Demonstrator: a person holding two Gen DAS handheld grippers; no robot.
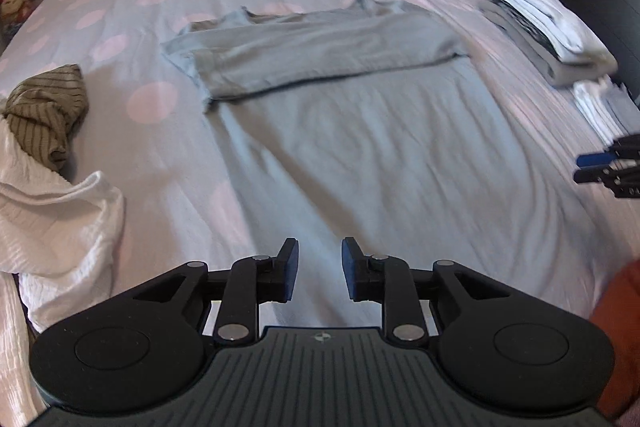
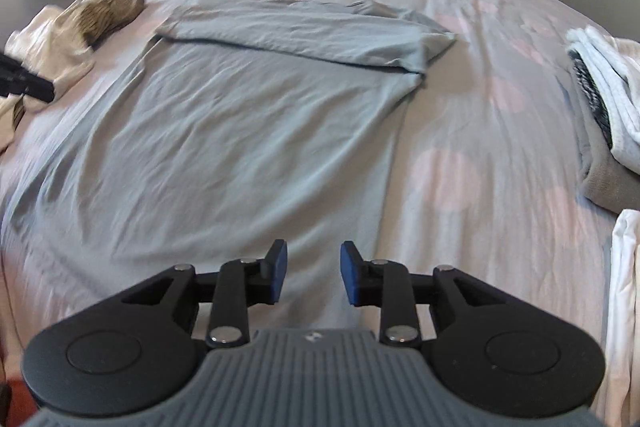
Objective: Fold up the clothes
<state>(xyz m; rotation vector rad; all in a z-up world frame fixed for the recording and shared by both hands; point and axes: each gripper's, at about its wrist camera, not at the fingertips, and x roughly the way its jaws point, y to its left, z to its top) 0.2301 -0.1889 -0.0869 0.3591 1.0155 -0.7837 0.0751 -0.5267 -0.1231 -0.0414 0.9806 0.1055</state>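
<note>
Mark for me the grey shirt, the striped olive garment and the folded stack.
grey shirt [image 2: 224, 131]: right wrist view, middle of its flat body.
striped olive garment [image 1: 46, 109]: left wrist view, centre of the crumpled bundle.
folded stack [image 1: 548, 31]: left wrist view, top white layer of the pile.

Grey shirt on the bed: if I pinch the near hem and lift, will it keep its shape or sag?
Likely sags: the grey shirt lies thin and wrinkled, following the bed. Probably light, since its folded top band lies nearly flat. It may drag and bunch rather than slide. Both the left claw and the right claw are open.
</note>
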